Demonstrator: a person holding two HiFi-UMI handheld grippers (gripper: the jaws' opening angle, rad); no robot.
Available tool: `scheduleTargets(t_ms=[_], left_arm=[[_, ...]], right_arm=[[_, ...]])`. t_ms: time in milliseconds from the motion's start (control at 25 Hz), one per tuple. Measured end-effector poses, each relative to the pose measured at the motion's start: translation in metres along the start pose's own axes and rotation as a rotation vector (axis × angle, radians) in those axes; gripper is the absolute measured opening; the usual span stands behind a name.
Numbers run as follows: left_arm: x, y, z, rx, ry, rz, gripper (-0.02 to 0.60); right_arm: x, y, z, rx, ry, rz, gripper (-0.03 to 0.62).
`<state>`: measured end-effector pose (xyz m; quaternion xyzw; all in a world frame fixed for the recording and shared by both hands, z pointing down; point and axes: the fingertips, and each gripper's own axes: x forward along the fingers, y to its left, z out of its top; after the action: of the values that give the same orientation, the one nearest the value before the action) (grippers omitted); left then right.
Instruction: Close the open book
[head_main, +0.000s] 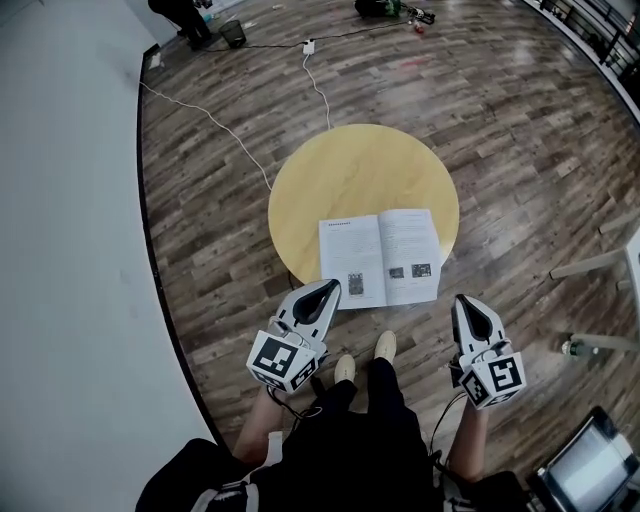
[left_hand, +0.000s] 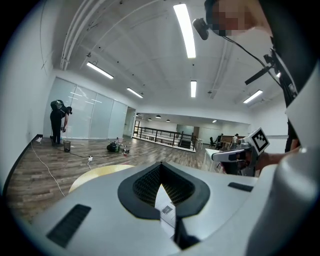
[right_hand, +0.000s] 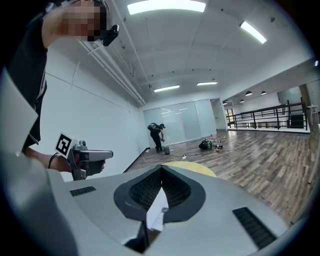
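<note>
An open book (head_main: 380, 258) lies flat on the near side of a round yellow table (head_main: 350, 170), both pages up. My left gripper (head_main: 328, 288) hovers over the book's near left corner, its jaws shut with nothing held. My right gripper (head_main: 462, 300) is level with it, just right of the book's near right corner and past the table's rim, shut and empty too. In the left gripper view a strip of the book (left_hand: 165, 207) shows below the closed tips of that gripper (left_hand: 160, 164). In the right gripper view the book (right_hand: 159, 210) shows the same way under the right gripper's tips (right_hand: 161, 167).
A wooden floor surrounds the table. A white cable and power strip (head_main: 309, 46) lie beyond it. A white frame (head_main: 600, 265) and a laptop (head_main: 590, 470) stand at the right. Another person (left_hand: 59, 122) stands by the far glass wall. My shoes (head_main: 365, 355) are at the table's near edge.
</note>
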<state>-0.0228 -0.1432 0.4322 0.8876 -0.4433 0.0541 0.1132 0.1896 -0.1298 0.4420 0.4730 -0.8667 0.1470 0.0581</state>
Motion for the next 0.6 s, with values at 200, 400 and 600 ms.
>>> scheduleTargets(t_ms=[200, 400, 600], left_arm=[[0.012, 0.001, -0.022, -0.033, 0.042, 0.002, -0.002], [0.021, 0.005, -0.048, -0.061, 0.089, 0.007, -0.002], [0.029, 0.007, -0.076, -0.102, 0.140, 0.018, -0.002]], right_arm=[[0.009, -0.006, -0.023, 0.028, 0.053, 0.015, 0.002], [0.019, -0.014, -0.042, 0.050, 0.082, 0.023, 0.002], [0.027, -0.020, -0.065, 0.075, 0.123, 0.036, 0.002]])
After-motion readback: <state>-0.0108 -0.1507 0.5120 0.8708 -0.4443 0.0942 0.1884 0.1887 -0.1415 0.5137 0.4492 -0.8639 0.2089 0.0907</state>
